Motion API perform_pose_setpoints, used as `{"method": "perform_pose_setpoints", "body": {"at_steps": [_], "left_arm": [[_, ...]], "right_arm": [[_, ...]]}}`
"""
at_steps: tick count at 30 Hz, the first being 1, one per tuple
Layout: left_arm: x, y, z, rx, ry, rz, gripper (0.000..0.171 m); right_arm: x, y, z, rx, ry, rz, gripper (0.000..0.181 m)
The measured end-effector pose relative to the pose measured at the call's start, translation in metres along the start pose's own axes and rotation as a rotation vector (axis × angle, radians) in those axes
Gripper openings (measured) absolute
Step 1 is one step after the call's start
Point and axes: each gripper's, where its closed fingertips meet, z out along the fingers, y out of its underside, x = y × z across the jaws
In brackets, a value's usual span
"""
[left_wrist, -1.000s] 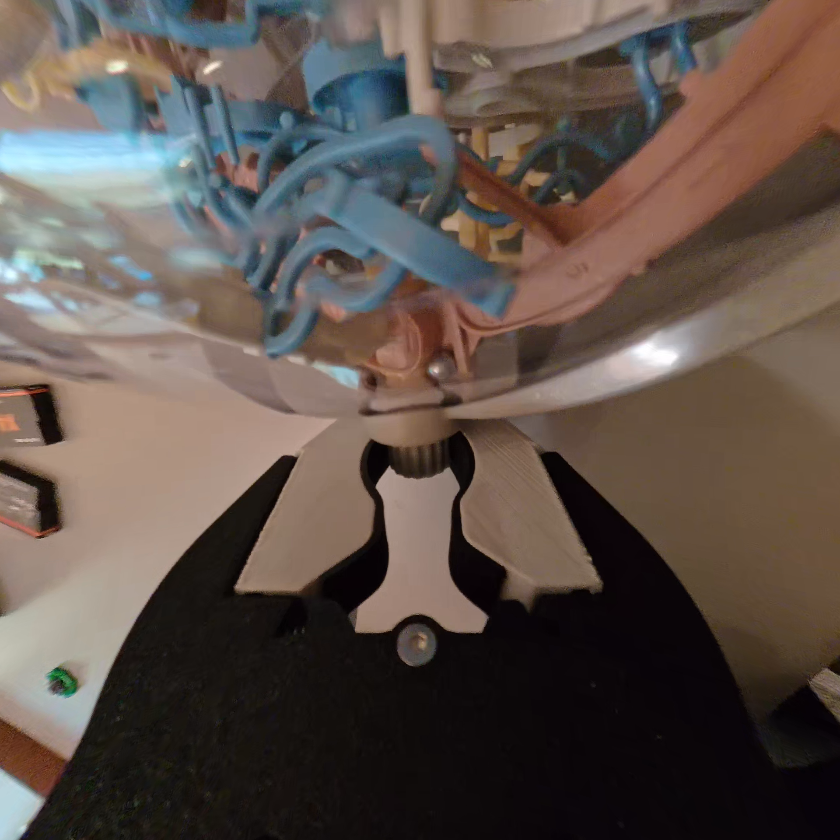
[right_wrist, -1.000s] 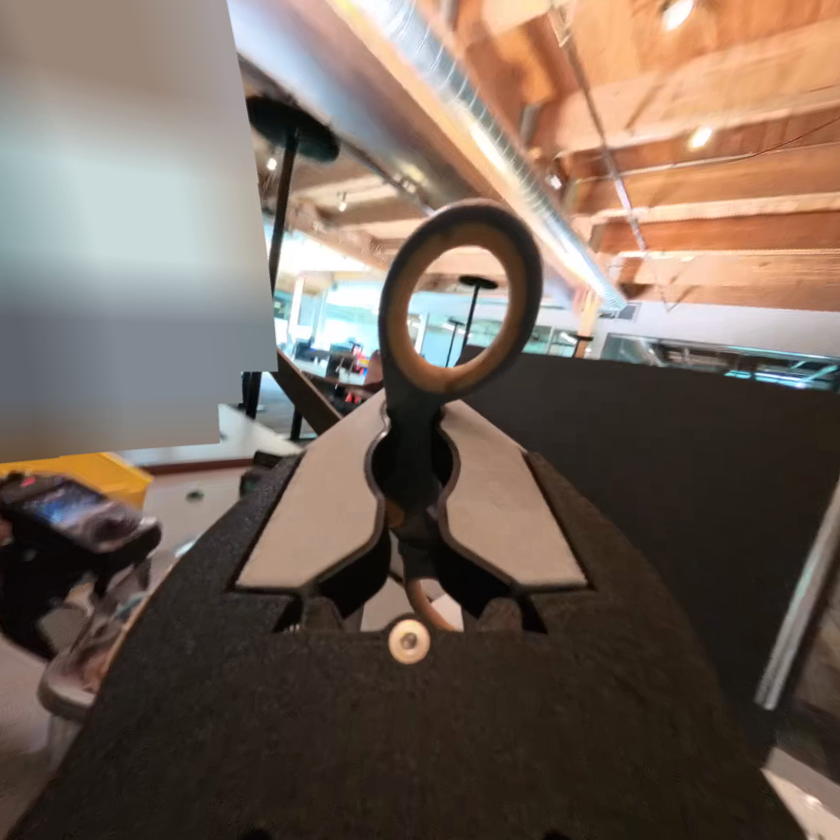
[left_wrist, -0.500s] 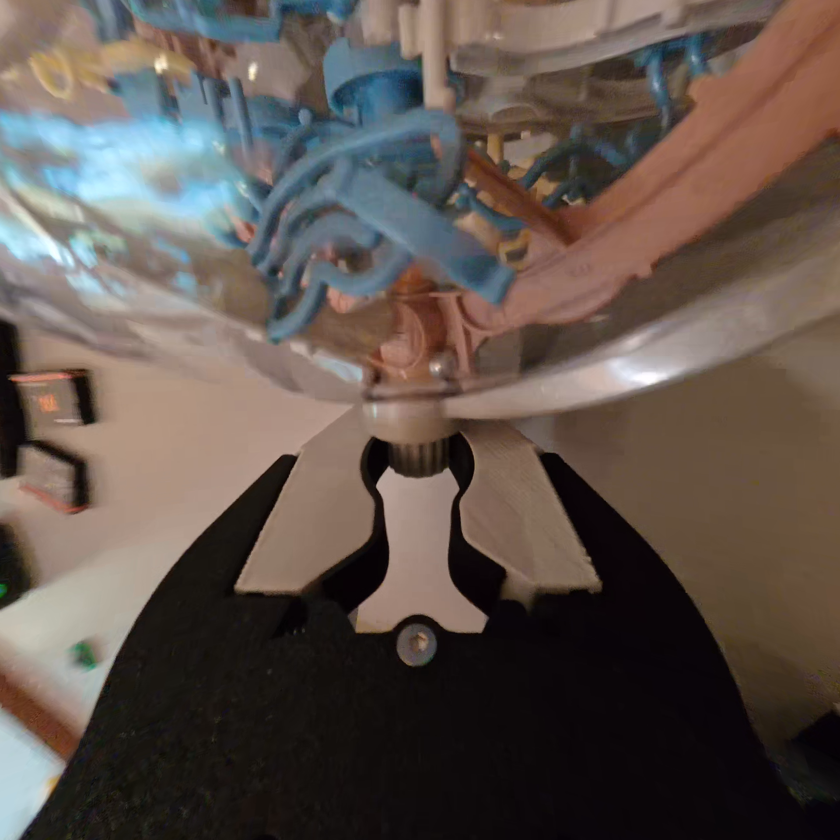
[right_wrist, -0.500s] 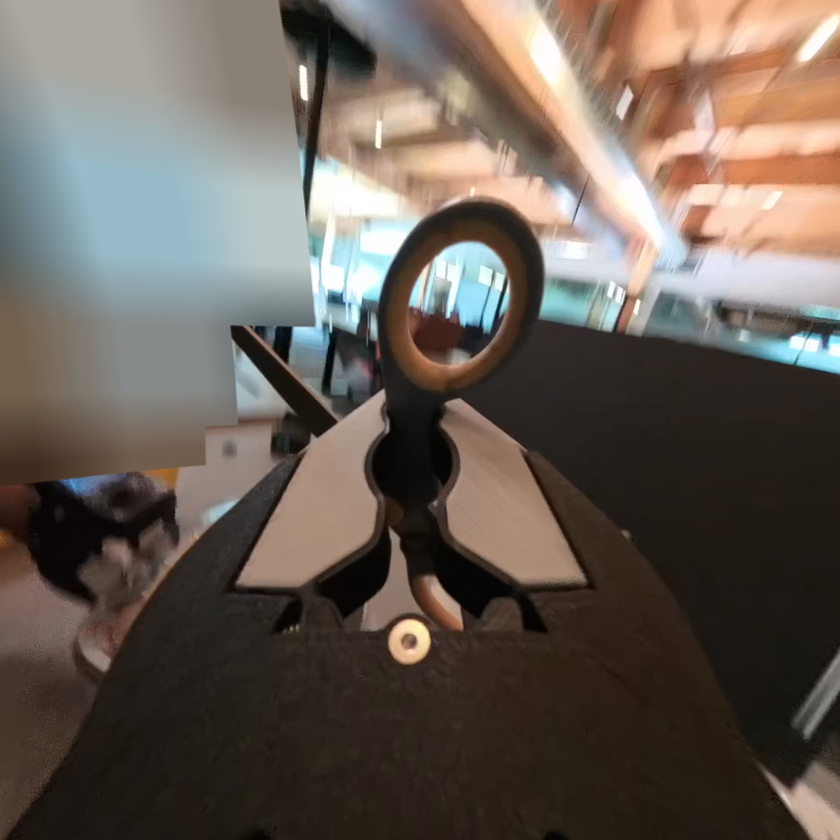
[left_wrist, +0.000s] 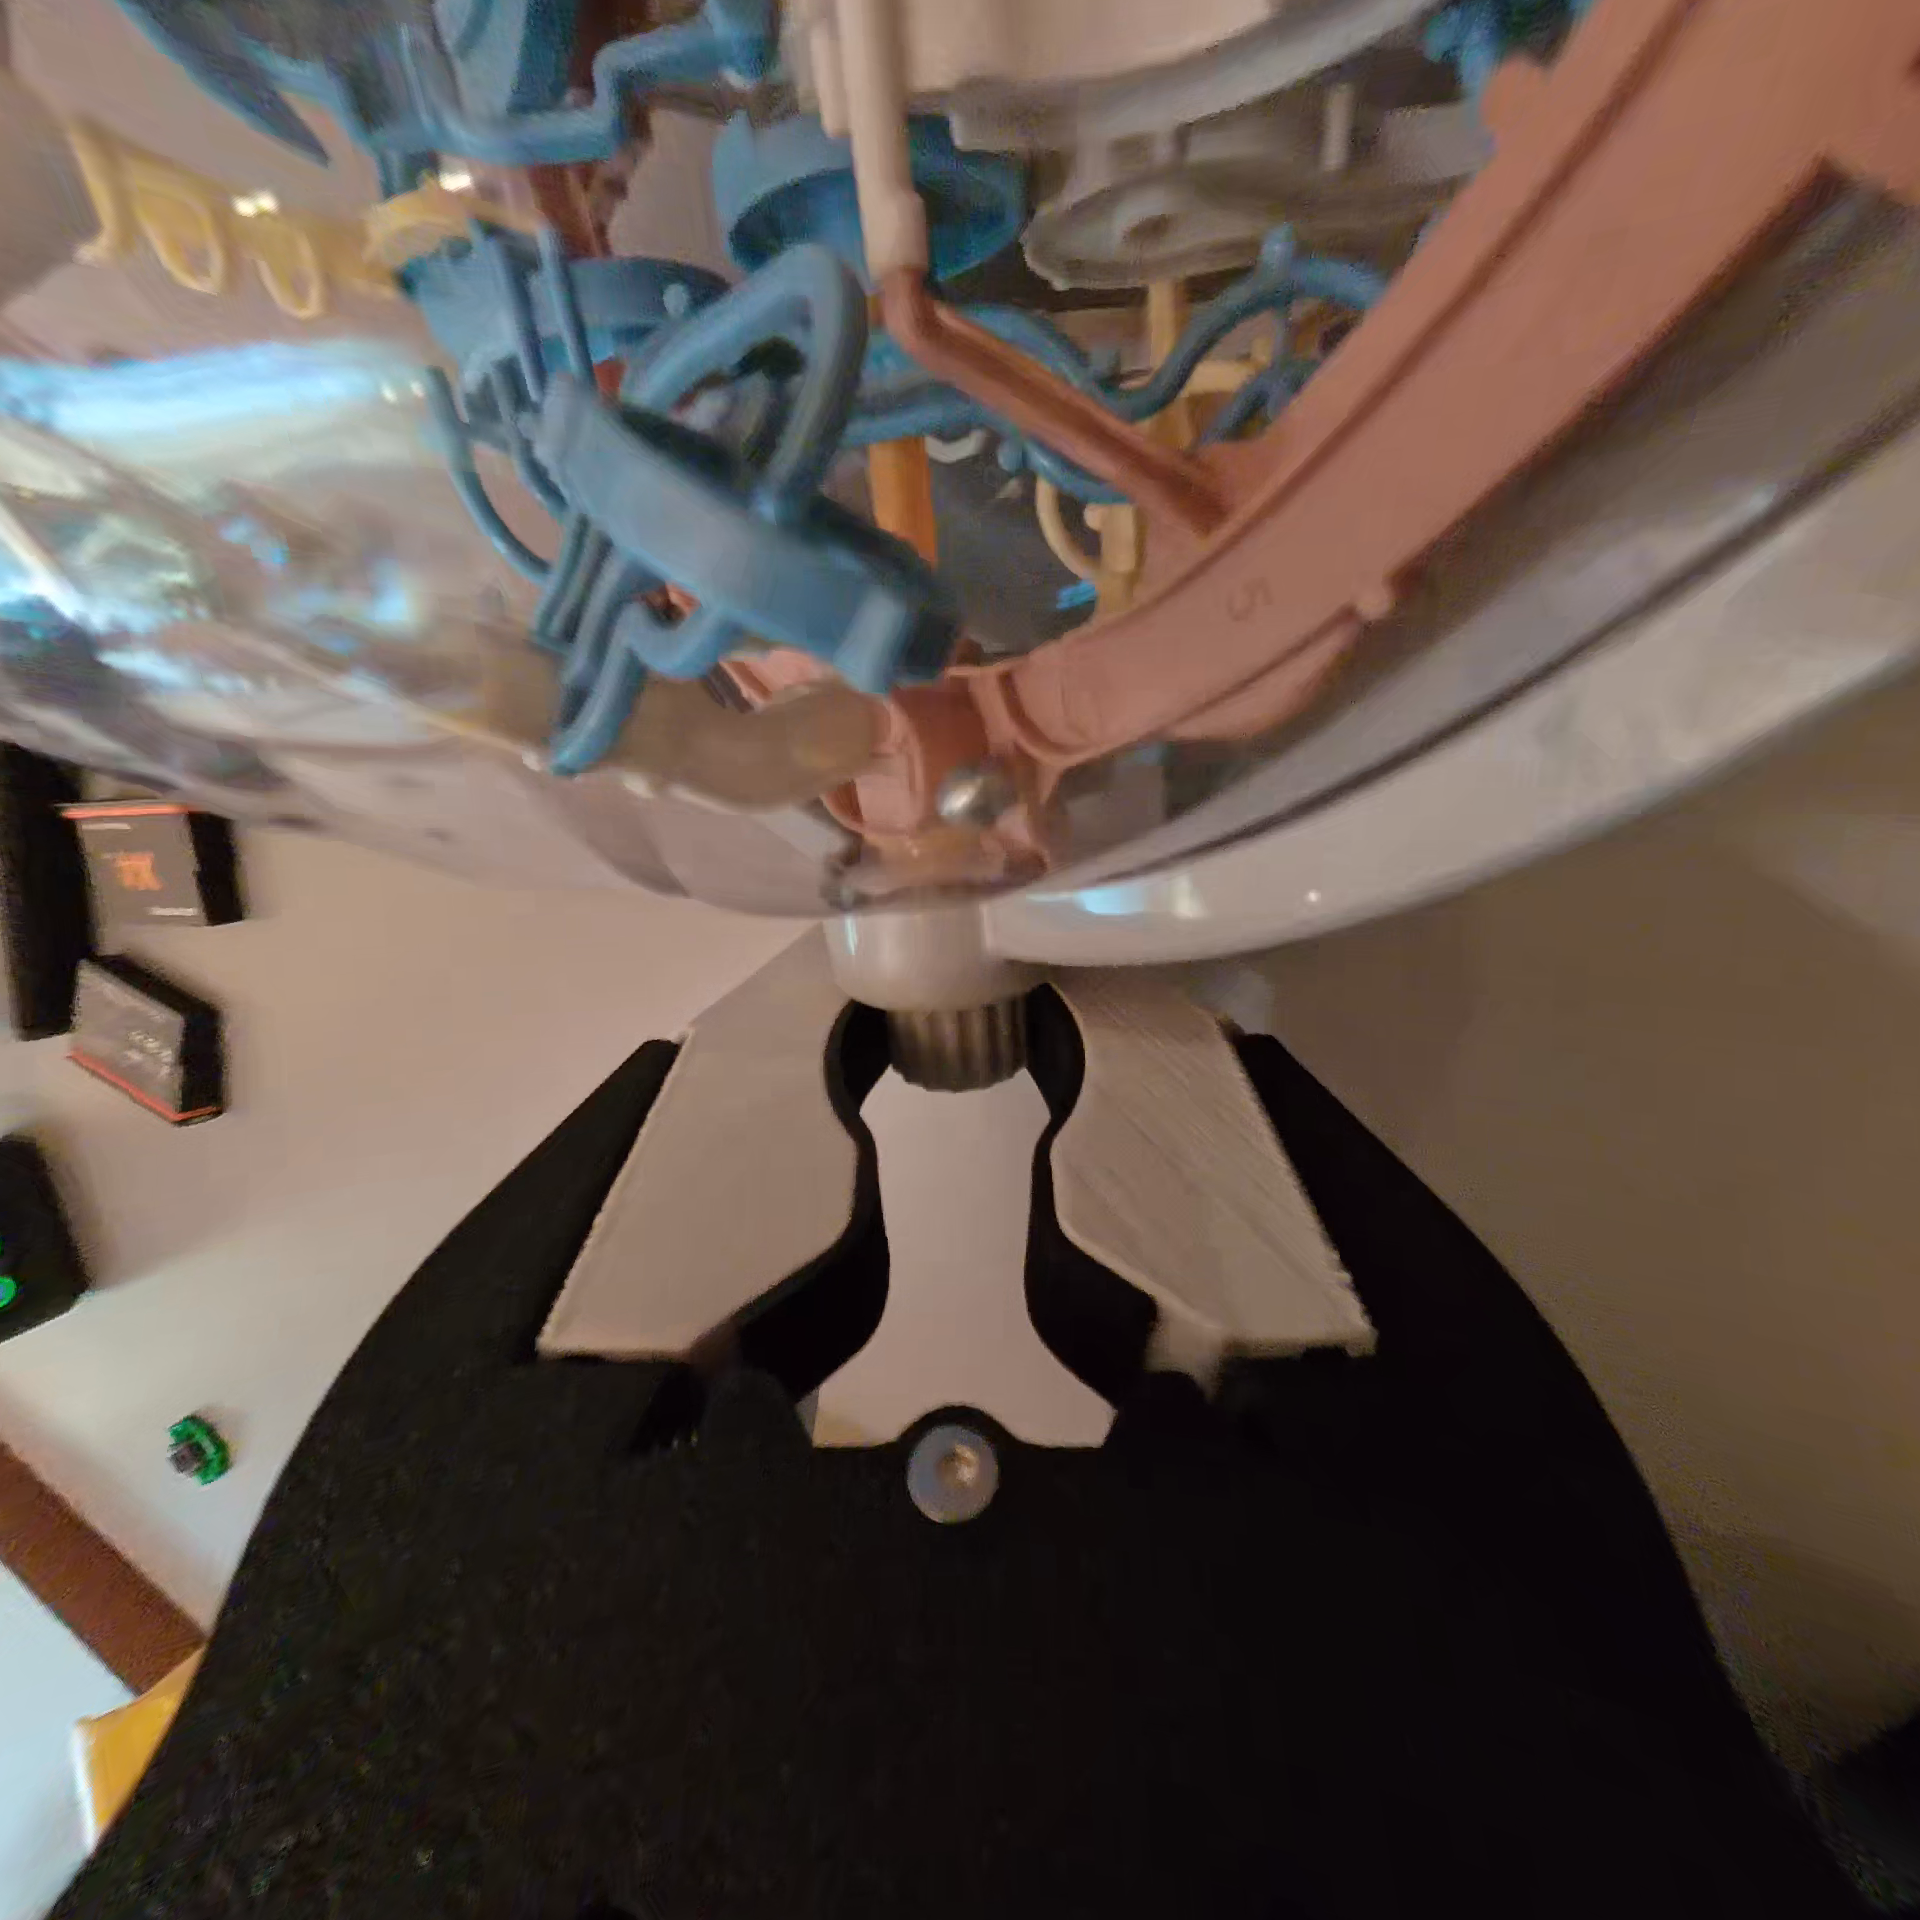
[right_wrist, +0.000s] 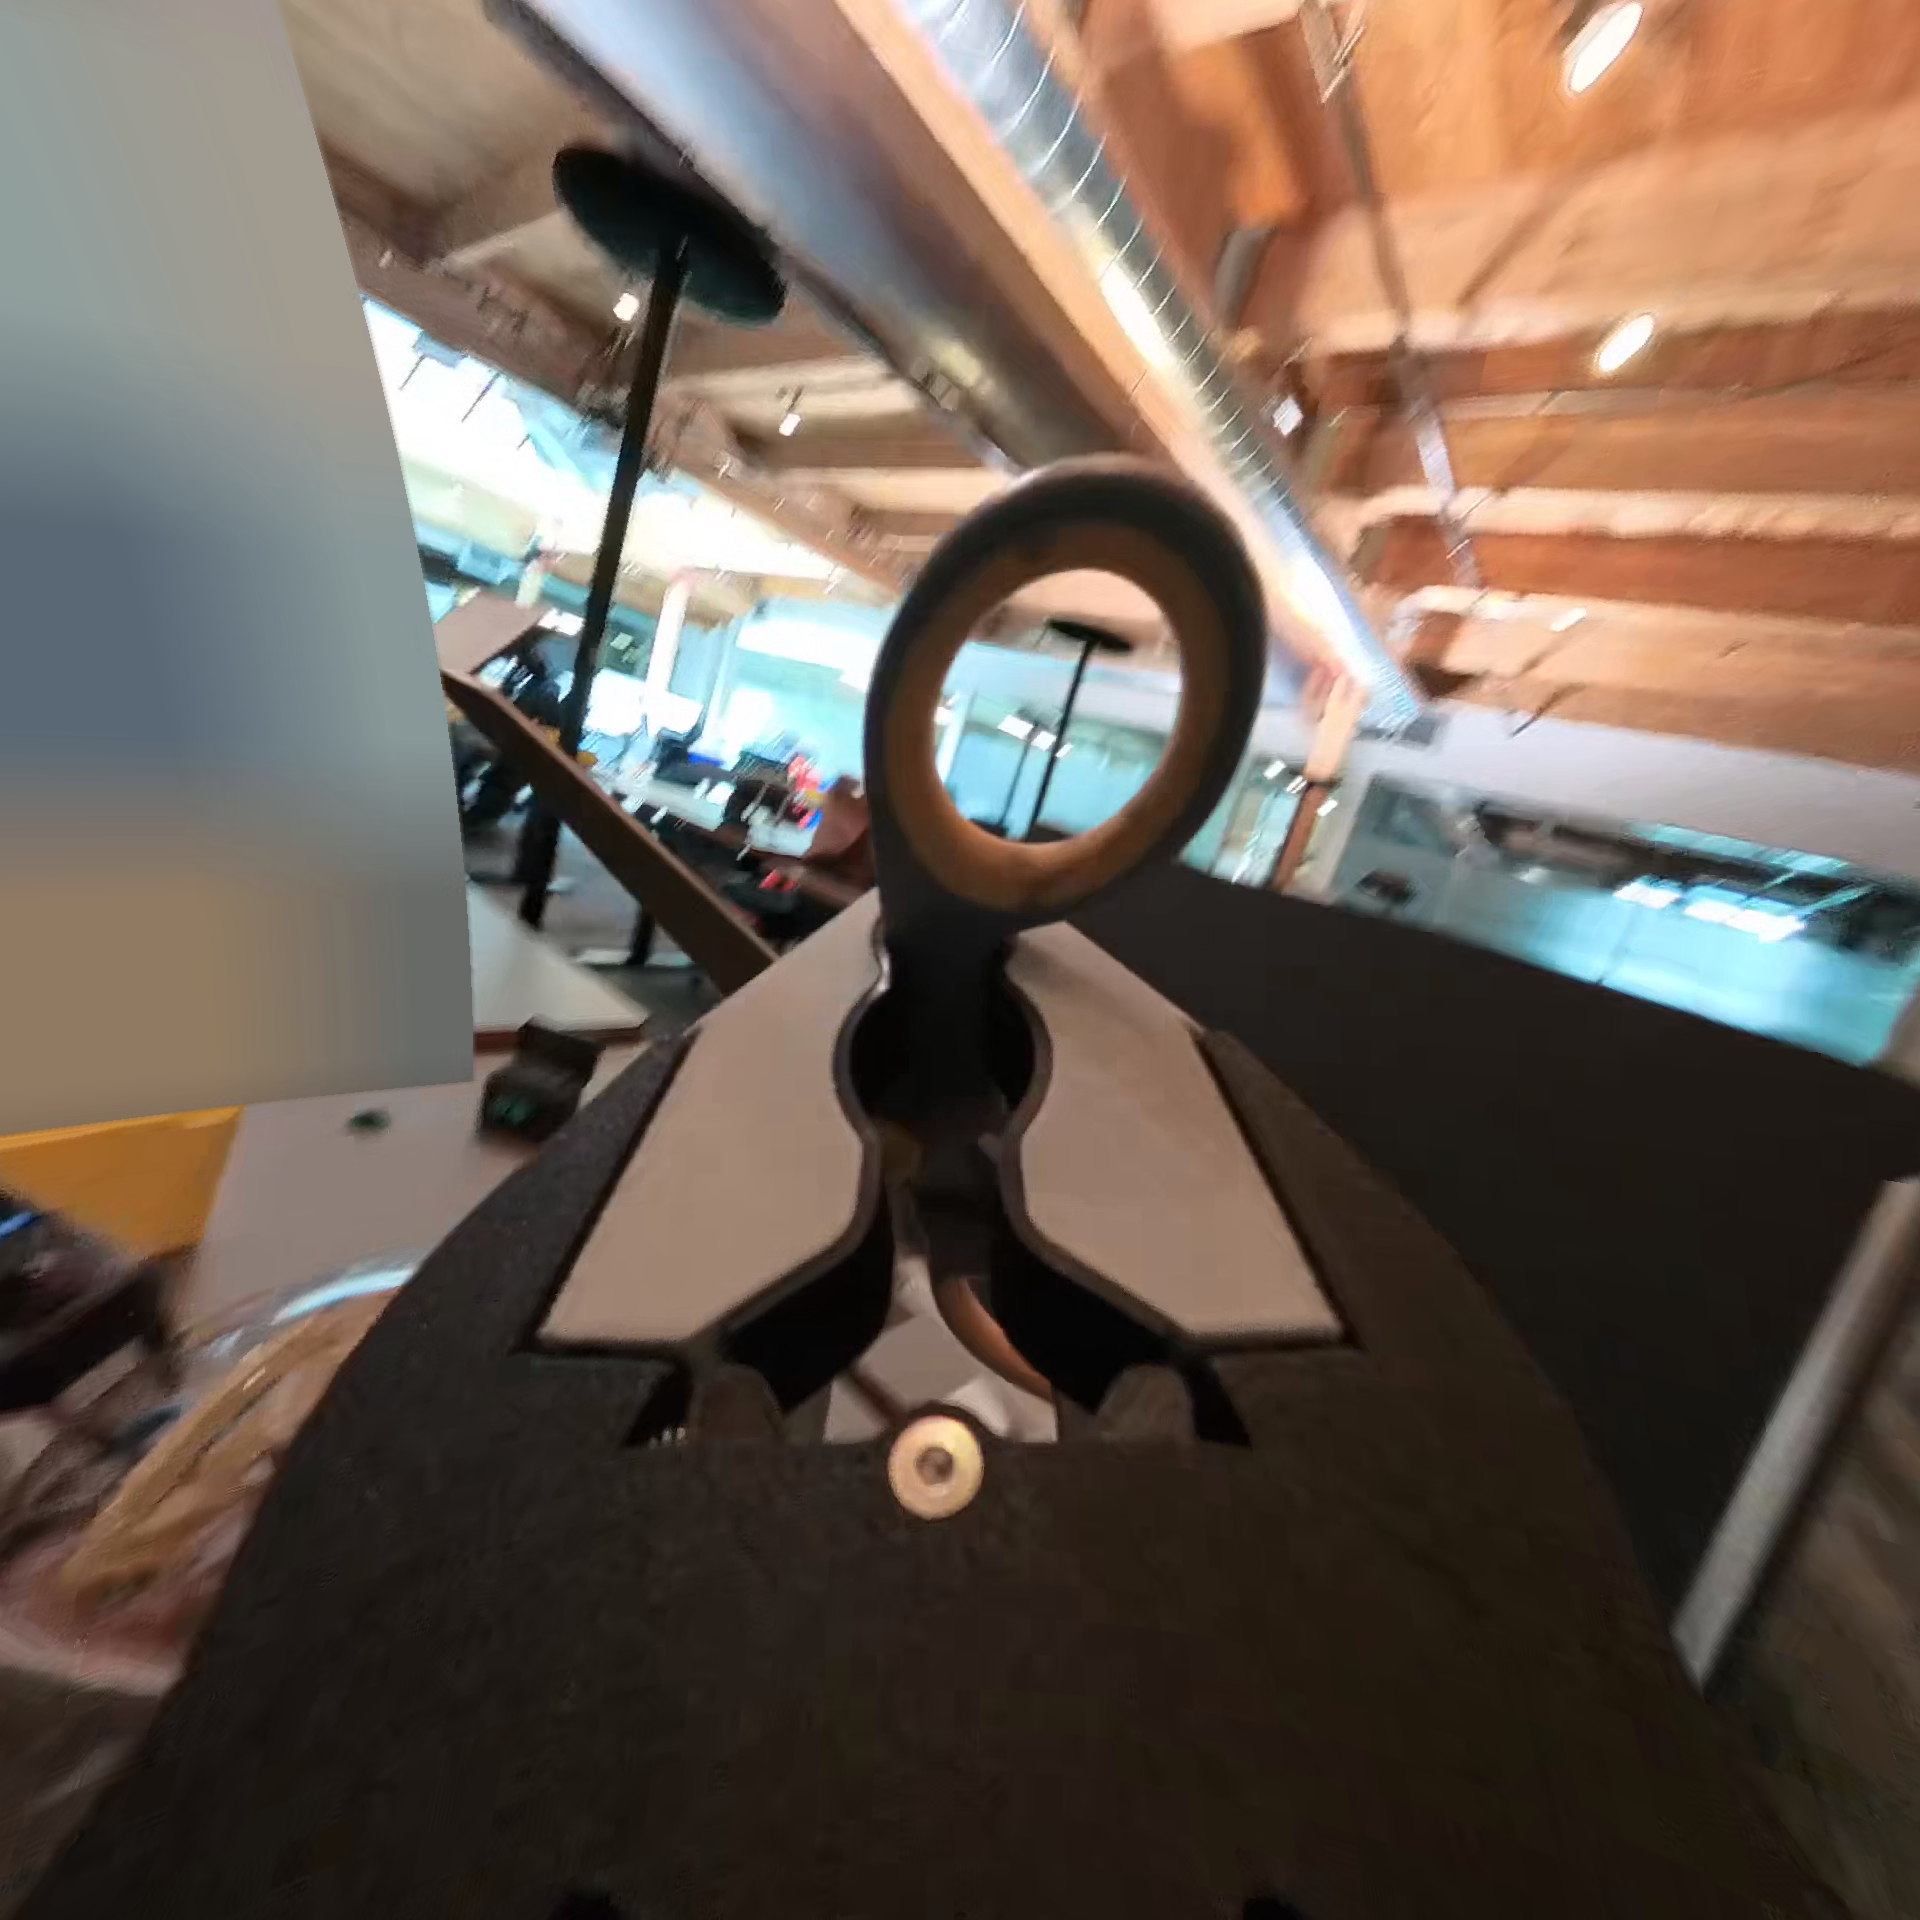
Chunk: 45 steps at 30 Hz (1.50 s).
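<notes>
Left wrist view: the left gripper (left_wrist: 940, 1049) has its two grey fingers (left_wrist: 727, 1174) closed in on a small ribbed knob (left_wrist: 940, 1055) that juts from the underside of a clear globe (left_wrist: 260, 582). The knob sits in the rounded notch between the fingers, so the tongs are clamped on it, and the knob's axis runs straight on from the tongs into the globe. Directly beyond the fingertips lies the globe, filling the upper frame; inside it are blue tracks (left_wrist: 717, 520), a pink track (left_wrist: 1351, 540) curving up to the right, and a small steel ball (left_wrist: 971, 798) just above the knob. A white rim (left_wrist: 1455, 831) of the globe sweeps off to the right. Beneath, on the pale bench (left_wrist: 416, 1039), two dark boxes (left_wrist: 145, 1049) lie by the left edge and a small green piece (left_wrist: 195, 1446) nearer the near-left corner.

Right wrist view: the right gripper (right_wrist: 940, 997) is shut on the stem of a dark ring-headed tool (right_wrist: 1060, 717), whose long axis stands on past the fingertips, ring outermost, toward a wooden ceiling (right_wrist: 1558, 416). The globe shows only as a blurred curve at the lower left, so the left gripper is the one on it.
</notes>
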Motion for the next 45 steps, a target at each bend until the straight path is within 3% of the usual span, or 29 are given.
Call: {"method": "perform_pose_setpoints", "body": {"at_steps": [3,5,6,7,8,10,14,19,22,24,26,31,35,45], "left_arm": [[-0.001,-0.007,-0.003,0.044,0.009,0.011,0.017],[0.001,-0.011,-0.003,0.046,0.005,0.036,0.017],[0.003,-0.013,-0.003,0.049,0.010,0.043,0.017],[0.005,-0.004,0.000,-0.016,0.008,0.045,0.017],[-0.004,0.003,0.003,-0.041,-0.041,0.030,0.018],[-0.002,0.001,0.002,0.018,0.027,-0.063,0.018],[-0.012,0.005,0.000,0.014,-0.038,-0.040,0.017],[-0.002,-0.005,-0.006,0.043,-0.027,0.023,0.018],[0.002,-0.006,-0.004,0.043,-0.033,0.034,0.018],[-0.001,-0.006,-0.003,0.056,-0.049,0.045,0.018],[-0.006,-0.007,-0.002,0.076,-0.077,0.070,0.018],[-0.014,-0.011,-0.002,0.099,-0.140,0.125,0.018],[-0.013,-0.018,-0.006,0.135,-0.170,0.150,0.018],[-0.013,-0.020,-0.007,0.153,-0.183,0.143,0.018]], "right_arm": [[0.009,-0.012,-0.001,0.035,0.049,-0.061,0.008],[-0.027,0.030,0.015,-0.098,-0.077,-0.034,0.007],[-0.069,0.080,0.020,-0.261,-0.220,-0.006,0.010],[-0.074,0.069,0.018,-0.108,-0.172,0.031,0.004],[-0.085,0.084,0.013,-0.259,-0.262,-0.014,0.009],[-0.069,0.066,0.014,-0.219,-0.203,-0.109,0.007],[-0.018,0.004,0.014,-0.075,-0.090,-0.085,0.007],[0.001,-0.008,0.007,-0.097,-0.036,-0.189,0.007],[0.021,-0.040,-0.019,-0.002,-0.007,-0.062,0.008],[0.029,-0.045,-0.031,-0.006,0.027,-0.084,0.008],[0.019,-0.030,-0.032,-0.073,-0.017,-0.082,0.007],[-0.038,0.041,-0.032,-0.288,-0.183,-0.049,0.007],[-0.051,0.055,-0.036,-0.290,-0.204,0.046,0.007],[-0.057,0.073,-0.040,-0.319,-0.178,0.016,0.008]]}}
